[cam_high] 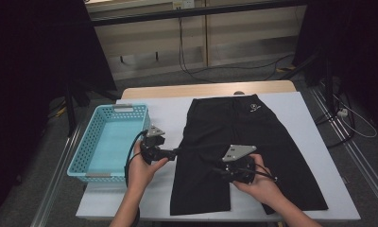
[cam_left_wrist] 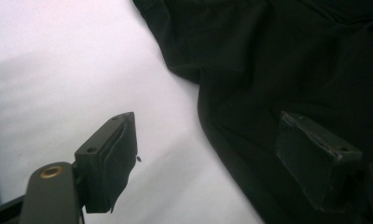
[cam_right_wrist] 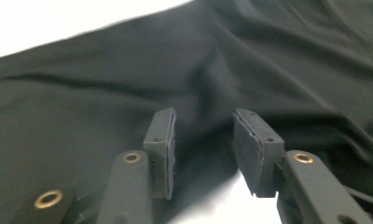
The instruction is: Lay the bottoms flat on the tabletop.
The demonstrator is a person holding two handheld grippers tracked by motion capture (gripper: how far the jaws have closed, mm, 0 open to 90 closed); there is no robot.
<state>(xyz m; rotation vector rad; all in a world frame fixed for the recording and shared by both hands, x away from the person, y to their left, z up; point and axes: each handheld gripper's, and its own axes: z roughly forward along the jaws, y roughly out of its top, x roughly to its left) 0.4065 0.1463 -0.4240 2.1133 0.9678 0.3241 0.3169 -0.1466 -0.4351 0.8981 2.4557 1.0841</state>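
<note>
Matt black cloth shorts [cam_high: 234, 142], perforated plastic basket [cam_high: 95, 146] — smooth white tabletop [cam_high: 300, 101]

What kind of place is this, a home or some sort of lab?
Probably a lab or recording workspace, not a home: black shorts lie on a white-covered table beside a blue basket, dark curtains hang at both sides, and loose cables run across the floor.

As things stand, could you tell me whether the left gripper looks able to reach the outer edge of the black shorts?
Probably yes: the left gripper is open with its jaws either side of the edge of the black shorts, and nothing lies between them.
</note>
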